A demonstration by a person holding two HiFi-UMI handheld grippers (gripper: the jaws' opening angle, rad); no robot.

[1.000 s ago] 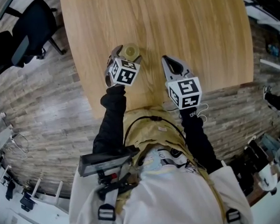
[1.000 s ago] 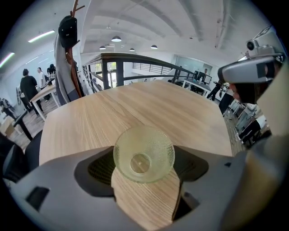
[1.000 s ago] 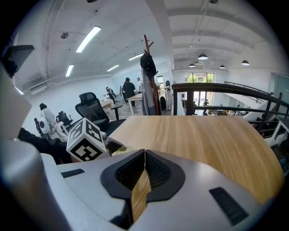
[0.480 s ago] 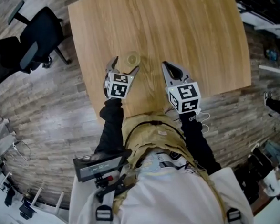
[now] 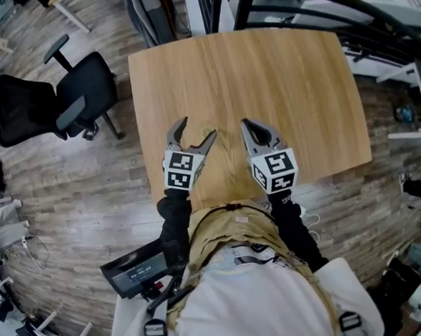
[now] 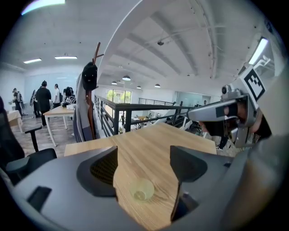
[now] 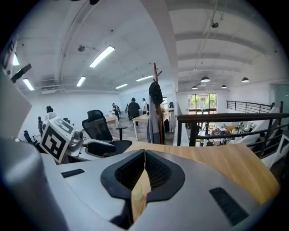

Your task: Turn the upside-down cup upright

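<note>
A small clear plastic cup (image 6: 142, 190) stands on the wooden table (image 5: 284, 87), seemingly with its wide mouth up and its narrow base down. In the head view I can barely make it out. My left gripper (image 5: 193, 131) hangs well above the table. Its jaws are wide apart and closing slightly, with nothing held between them. In the left gripper view the cup shows far below the gap of that left gripper (image 6: 143, 155). My right gripper (image 5: 253, 128) hovers beside it, shut and empty. In its own view the pads of this right gripper (image 7: 144, 155) meet.
A black office chair (image 5: 62, 102) stands left of the table. Dark railing and desks (image 5: 373, 23) run along the back right. A coat stand (image 6: 90, 99) rises beyond the table's far edge. People stand at distant desks (image 6: 43, 97).
Both grippers have risen off the table, the left one away from the cup it was next to. The right stays shut. The head view now takes in more of the room.
</note>
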